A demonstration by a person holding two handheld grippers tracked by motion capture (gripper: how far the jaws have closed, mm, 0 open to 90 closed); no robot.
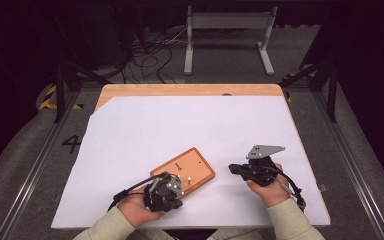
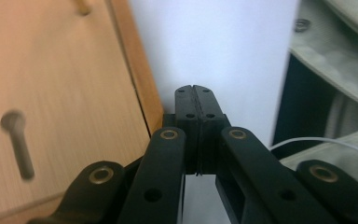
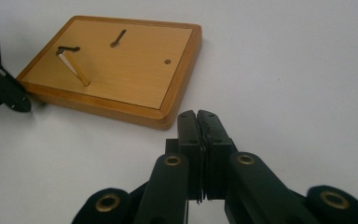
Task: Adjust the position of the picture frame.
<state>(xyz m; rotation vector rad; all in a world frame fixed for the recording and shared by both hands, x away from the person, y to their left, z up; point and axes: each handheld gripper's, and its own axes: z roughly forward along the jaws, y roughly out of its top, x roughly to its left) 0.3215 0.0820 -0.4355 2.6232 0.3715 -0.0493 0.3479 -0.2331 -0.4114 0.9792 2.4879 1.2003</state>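
Two grippers clenched, empty. Flat rectangular wooden board (image 1: pixel 185 172) w/ upright peg (image 3: pixel 74 68) lies near-centre on white sheet (image 1: pixel 180 125), long axis diagonal. Left gripper (image 1: pixel 166 192) just beside its near-left corner; right gripper (image 1: pixel 236 169) apart, to right.

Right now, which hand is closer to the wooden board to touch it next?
Left. The left gripper sits shut right at the wooden board edge, while the right gripper, also shut, rests apart on the white sheet.
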